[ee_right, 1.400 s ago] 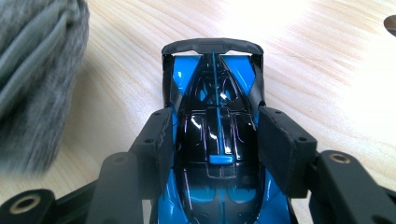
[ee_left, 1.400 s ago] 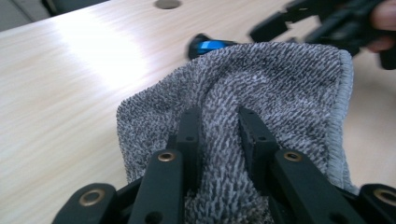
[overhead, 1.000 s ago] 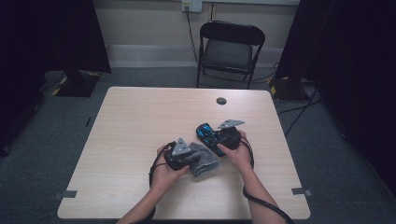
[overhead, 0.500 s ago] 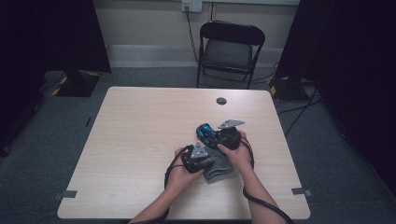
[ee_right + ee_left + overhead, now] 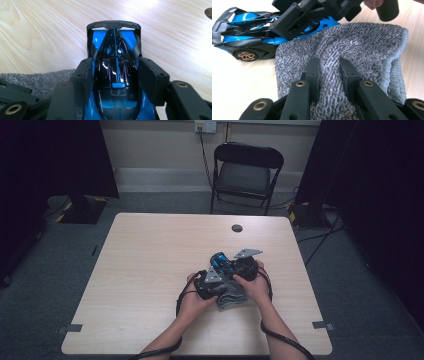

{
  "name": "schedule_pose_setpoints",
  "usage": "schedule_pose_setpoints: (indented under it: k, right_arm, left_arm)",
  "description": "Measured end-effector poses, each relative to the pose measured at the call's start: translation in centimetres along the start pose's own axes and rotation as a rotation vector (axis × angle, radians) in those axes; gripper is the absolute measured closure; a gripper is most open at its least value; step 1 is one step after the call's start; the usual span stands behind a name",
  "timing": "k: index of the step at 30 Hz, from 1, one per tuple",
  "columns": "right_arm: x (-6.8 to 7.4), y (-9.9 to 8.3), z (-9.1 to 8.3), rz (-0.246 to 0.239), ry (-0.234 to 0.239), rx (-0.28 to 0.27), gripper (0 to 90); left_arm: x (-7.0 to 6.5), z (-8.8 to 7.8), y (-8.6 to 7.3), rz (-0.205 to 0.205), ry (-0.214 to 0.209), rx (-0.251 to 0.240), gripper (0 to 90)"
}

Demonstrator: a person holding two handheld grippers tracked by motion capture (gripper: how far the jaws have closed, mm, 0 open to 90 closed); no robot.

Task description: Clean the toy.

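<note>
A blue and black toy race car (image 5: pixel 113 42) rests on the wooden table (image 5: pixel 150 260), and my right gripper (image 5: pixel 115 72) is shut on its body, one jaw on each flank. My left gripper (image 5: pixel 329 67) is shut on a raised fold of a grey knit cloth (image 5: pixel 362 45). The cloth lies against the side of the car (image 5: pixel 244 37), under the right gripper (image 5: pixel 312 15). In the high view both hands meet right of the table's middle, with the car (image 5: pixel 220 260), the cloth (image 5: pixel 231 296), the left gripper (image 5: pixel 216 286) and the right gripper (image 5: pixel 234 265) bunched together.
A small black disc (image 5: pixel 237 228) lies on the table near its far edge. A black folding chair (image 5: pixel 247 170) stands behind the table. Cables trail from both grippers over the near edge. The cloth's edge (image 5: pixel 37 80) and the left gripper's body (image 5: pixel 15 100) sit beside the car.
My left hand has carried the cloth to the right, up against the car. The right hand and the car have stayed put.
</note>
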State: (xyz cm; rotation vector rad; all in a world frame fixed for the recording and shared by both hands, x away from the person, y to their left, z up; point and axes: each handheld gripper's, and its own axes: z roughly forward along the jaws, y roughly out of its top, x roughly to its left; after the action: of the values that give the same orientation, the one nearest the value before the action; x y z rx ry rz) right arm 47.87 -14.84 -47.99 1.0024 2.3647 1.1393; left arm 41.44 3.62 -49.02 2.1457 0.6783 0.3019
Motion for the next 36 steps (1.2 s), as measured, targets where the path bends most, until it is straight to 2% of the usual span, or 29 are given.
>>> schedule_pose_setpoints:
  k: [15,21,26,36]
  right_arm:
    - [0.0,0.0,0.0,0.000,0.000,0.000,46.5]
    - [0.0,0.0,0.0,0.001,0.001,0.000,46.5]
    - [0.0,0.0,0.0,0.001,0.001,0.000,46.5]
    - [0.0,0.0,0.0,0.000,0.002,0.000,46.5]
  left_arm:
    - [2.3,-0.6,0.0,-0.009,0.072,0.023,72.1]
    - [3.2,-0.7,-0.1,-0.037,0.094,0.023,72.1]
    - [3.9,-0.9,-0.2,-0.039,0.123,0.026,72.1]
    - [5.2,-1.3,-0.4,-0.067,0.174,0.022,72.1]
